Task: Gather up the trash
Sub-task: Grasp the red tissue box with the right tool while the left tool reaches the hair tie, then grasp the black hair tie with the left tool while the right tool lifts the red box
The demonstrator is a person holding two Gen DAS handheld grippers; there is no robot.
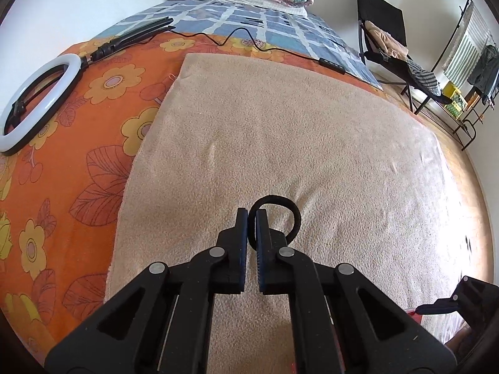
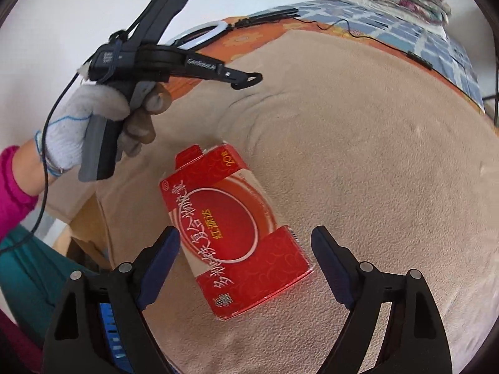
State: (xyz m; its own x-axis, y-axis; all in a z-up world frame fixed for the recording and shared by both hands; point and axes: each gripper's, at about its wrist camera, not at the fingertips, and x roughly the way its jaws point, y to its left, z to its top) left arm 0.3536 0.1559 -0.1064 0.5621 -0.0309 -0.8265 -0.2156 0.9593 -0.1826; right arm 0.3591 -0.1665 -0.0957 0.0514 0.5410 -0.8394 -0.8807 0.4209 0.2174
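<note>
Black hair tie (image 1: 290,215) pinched in closed left claw (image 1: 251,218) | right claw (image 2: 244,246) gaped wide around red box (image 2: 237,230) | both over beige blanket (image 1: 280,143)

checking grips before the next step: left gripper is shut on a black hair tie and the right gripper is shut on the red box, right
Not quite. The left gripper is shut on the black hair tie, but the right gripper is open: the right wrist view shows its fingers spread either side of the red box, which lies on the beige blanket.

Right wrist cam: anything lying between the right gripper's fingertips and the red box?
Nothing in the way. In the right wrist view the right gripper stands open, its fingers straddling the near end of the red box, with only bare beige blanket around it.
</note>
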